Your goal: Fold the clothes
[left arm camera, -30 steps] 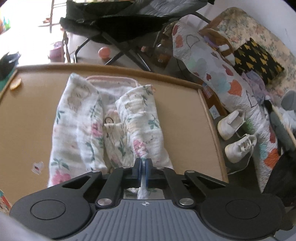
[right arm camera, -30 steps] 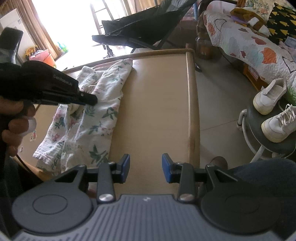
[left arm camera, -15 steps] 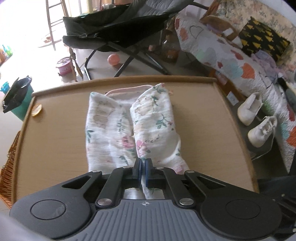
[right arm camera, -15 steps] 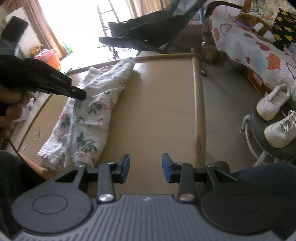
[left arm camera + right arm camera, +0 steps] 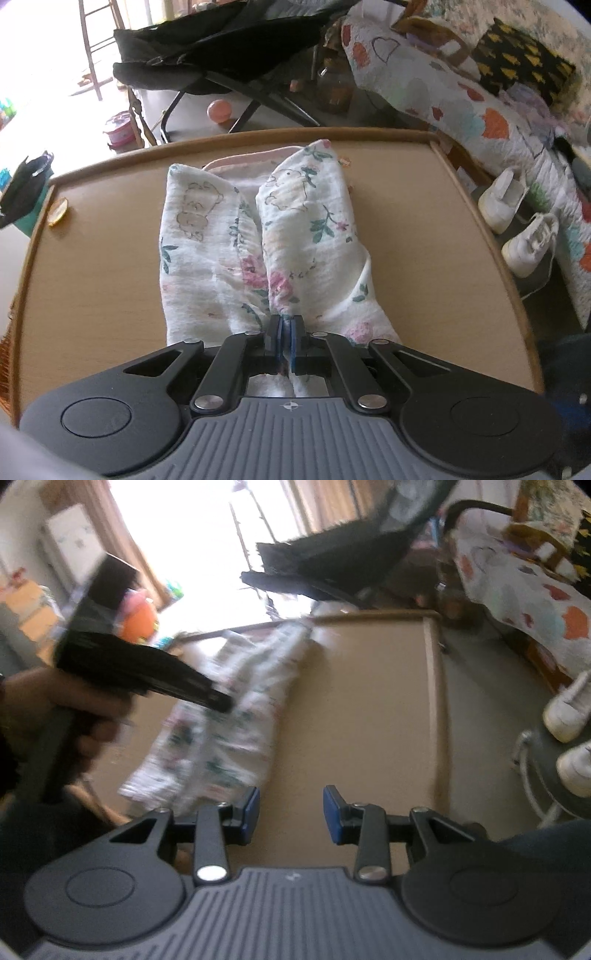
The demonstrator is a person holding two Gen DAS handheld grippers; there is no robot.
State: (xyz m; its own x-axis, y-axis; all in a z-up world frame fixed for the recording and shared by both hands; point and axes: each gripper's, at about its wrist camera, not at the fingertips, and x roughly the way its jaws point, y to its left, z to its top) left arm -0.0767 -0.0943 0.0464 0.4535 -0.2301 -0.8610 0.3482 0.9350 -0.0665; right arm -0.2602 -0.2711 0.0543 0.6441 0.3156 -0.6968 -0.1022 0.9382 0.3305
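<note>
Indoors, room: a bed with a white quilt printed with orange and teal hearts (image 5: 443, 88) runs along the right side; a black folding lounge chair (image 5: 221, 48) stands beyond the far edge of the tabletop.
Tabletop: a tan wooden surface with a raised rim (image 5: 92, 280), filling the middle of both views.
Garment: a white muslin piece of clothing printed with pink flowers, green leaves and small animals (image 5: 258, 243) lies lengthwise along the middle of the tabletop, its two long sides folded inward so that two lobes meet along a central seam; a pink-edged hem shows at the far end.
Shoes: a pair of white sneakers (image 5: 517, 221) sits on a low dark stool to the right of the tabletop, beside the bed.
Left tongs: the black left tongs with blue pads (image 5: 285, 341) are pressed together on the near end of the garment, cloth pinched between the pads; in the right wrist view, which is blurred, a hand (image 5: 48, 716) grips their handle above the cloth.
Right tongs: the right tongs (image 5: 290, 814) stand apart with nothing between them, held over bare tabletop just to the right of the garment.
Small item: a flat orange-yellow object (image 5: 59, 216) rests at the tabletop's left edge; what it is cannot be told.
</note>
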